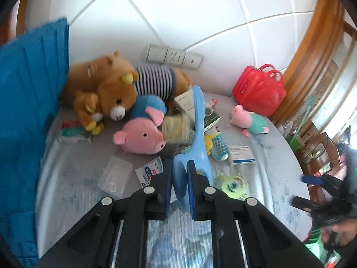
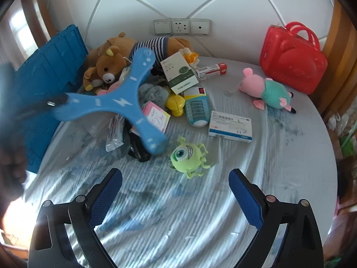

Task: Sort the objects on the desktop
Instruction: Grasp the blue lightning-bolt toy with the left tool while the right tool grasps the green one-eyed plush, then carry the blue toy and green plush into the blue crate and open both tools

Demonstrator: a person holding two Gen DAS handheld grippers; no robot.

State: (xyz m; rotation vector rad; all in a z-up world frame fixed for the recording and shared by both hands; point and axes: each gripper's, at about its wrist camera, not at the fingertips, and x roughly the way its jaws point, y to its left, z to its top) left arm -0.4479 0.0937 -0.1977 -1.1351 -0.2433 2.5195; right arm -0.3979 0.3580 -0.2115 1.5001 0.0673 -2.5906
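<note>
Two grippers are over a round worktop [image 2: 290,156] covered with a pale striped cloth. The left gripper [image 1: 179,189] has its jaws pinching one arm of a blue three-armed boomerang [image 1: 196,134], which is lifted above the clutter; from the right wrist view the same boomerang [image 2: 116,102] hangs over the left part of the heap, its far arm reaching toward the teddy bear [image 2: 107,69]. The right gripper [image 2: 175,192] hovers at the near side with its jaws spread wide and nothing between them.

Just beyond the right gripper lies a green one-eyed plush monster [image 2: 189,154]. Farther off, a blue-and-white medicine box [image 2: 231,125] sits to its right, with a pink pig plush in a teal dress [image 2: 265,89] beyond that and a red toy case [image 2: 292,60] at the far right edge. A green-and-white carton [image 2: 178,72] and a red-and-white tube box [image 2: 212,68] lie toward the far middle, near a large bear in a striped shirt [image 2: 154,44] by the wall. A blue crate [image 2: 51,67] stands at the left. In the left wrist view a pink pig head plush [image 1: 142,137] and a clear plastic box [image 1: 115,176] lie left of the boomerang.
</note>
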